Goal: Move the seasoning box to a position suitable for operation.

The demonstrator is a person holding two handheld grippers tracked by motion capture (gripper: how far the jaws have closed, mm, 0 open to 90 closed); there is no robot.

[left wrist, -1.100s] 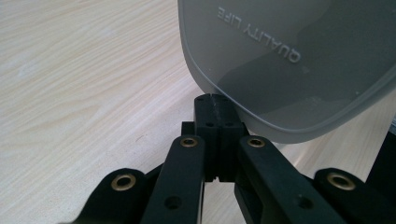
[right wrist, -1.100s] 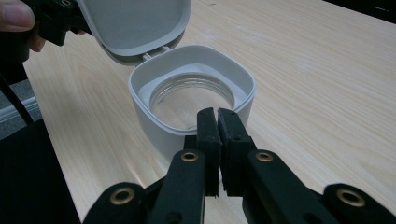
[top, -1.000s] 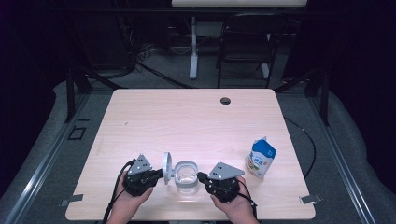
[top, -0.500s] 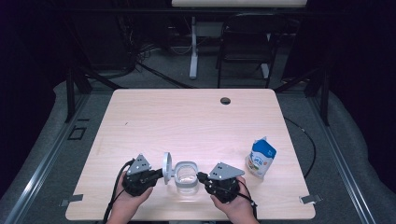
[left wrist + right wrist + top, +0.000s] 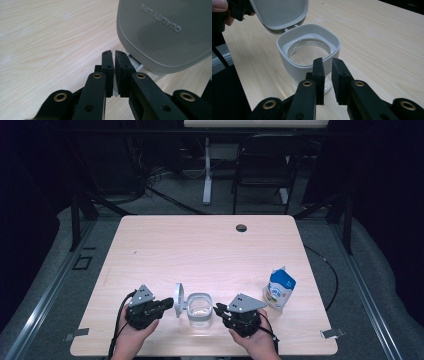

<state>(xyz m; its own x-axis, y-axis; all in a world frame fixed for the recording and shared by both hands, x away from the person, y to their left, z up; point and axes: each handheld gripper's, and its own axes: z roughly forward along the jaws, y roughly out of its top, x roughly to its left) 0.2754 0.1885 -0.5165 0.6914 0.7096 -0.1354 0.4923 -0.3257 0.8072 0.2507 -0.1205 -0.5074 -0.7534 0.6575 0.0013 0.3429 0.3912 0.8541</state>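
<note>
A clear jar with a white collar [image 5: 199, 310] [image 5: 294, 67] stands near the table's front edge. Its hinged grey lid [image 5: 178, 300] [image 5: 162, 32] [image 5: 279, 12] is flipped up on the left side. My left gripper [image 5: 170, 304] [image 5: 115, 53] is shut, its tips right at the lid's hinge with nothing seen between them. My right gripper [image 5: 218, 309] [image 5: 327, 61] points at the jar's right wall from just short of it. Its jaws stand a narrow gap apart and hold nothing. The jar's inside looks empty.
A blue and white pouch [image 5: 279, 290] stands at the right of the wooden table [image 5: 200, 250]. A round cable hole [image 5: 241, 227] sits near the far edge. A chair and a desk leg stand beyond the table.
</note>
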